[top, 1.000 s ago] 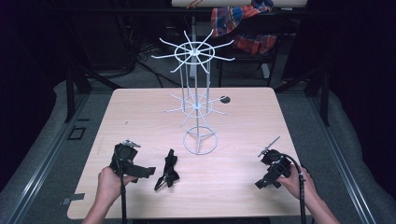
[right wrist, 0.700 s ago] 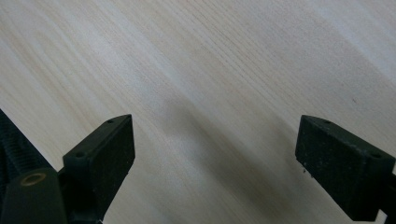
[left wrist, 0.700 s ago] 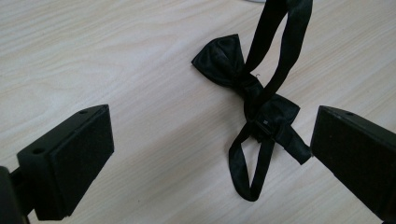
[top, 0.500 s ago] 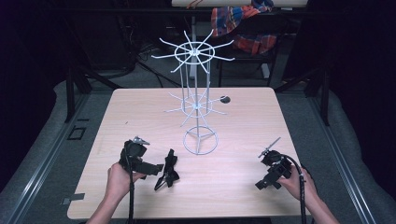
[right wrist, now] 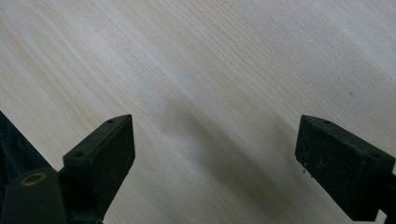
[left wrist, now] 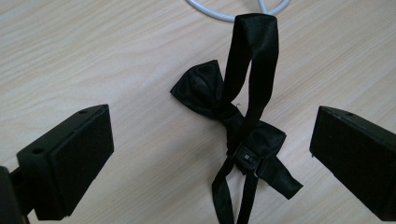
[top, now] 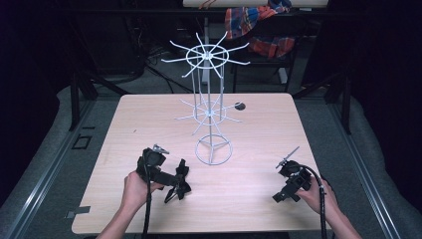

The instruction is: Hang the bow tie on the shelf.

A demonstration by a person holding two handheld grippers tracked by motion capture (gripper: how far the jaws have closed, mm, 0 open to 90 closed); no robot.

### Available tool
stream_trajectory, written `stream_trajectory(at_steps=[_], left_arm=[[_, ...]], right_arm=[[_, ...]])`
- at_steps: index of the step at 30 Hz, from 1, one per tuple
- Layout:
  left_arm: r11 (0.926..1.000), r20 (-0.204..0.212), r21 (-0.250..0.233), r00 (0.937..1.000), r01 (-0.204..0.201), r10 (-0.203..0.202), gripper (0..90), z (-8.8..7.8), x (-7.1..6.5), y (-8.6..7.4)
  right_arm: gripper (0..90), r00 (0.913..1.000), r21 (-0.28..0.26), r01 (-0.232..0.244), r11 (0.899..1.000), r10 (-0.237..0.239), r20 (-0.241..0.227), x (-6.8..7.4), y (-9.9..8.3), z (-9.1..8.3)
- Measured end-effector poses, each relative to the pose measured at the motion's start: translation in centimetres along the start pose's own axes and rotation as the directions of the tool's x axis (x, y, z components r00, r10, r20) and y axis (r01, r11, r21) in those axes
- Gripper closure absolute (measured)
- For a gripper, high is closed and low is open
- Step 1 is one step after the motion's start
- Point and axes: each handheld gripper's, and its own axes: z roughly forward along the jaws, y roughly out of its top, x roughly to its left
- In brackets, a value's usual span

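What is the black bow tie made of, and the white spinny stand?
Bow tie: probably satin-like cloth, since it folds softly with a faint sheen. Stand: likely metal wire coated glossy white, judging by its thin stiff rods and ring base.

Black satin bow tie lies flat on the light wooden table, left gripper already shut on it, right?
Not shut. The left gripper view shows the left gripper open, its jaws wide apart on either side of the black satin bow tie, which lies flat on the light wooden table.
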Motion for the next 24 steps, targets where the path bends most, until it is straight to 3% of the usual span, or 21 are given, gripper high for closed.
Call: stream_trajectory(at_steps=[11,14,15,18,20,24], left_arm=[[0.9996,-0.03,0.023,0.9994,-0.015,0.016,0.0,0.9,-0.7,0.6],[0.9988,-0.032,0.034,0.9988,-0.035,0.036,10.5,1.1,-1.0,0.7],[0.9982,-0.03,0.041,0.9986,-0.043,0.044,13.0,1.2,-1.1,0.8],[0.9976,-0.035,0.042,0.9978,-0.055,0.057,18.2,1.4,-1.4,1.0],[0.9971,-0.034,0.041,0.9973,-0.064,0.065,23.5,1.4,-1.6,1.1],[0.9954,-0.038,0.037,0.9952,-0.089,0.09,36.6,1.3,-1.9,1.2]], right_arm=[[12.0,0.9999,-0.01,-0.007,1.0,0.007,-0.009,0.1,0.0,0.1],[12.0,0.9999,-0.004,-0.002,1.0,0.002,-0.013,0.0,0.0,0.1],[12.0,0.9994,-0.032,-0.032,0.999,0.032,-0.015,0.2,-0.1,0.4],[12.0,0.9995,-0.033,-0.03,0.999,0.029,-0.012,0.2,-0.1,0.4],[12.1,1.0,0.01,0.006,1.0,-0.006,0.0,0.0,0.0,0.0],[12.1,1.0,-0.003,-0.003,1.0,0.003,0.0,0.0,-0.1,0.0]])
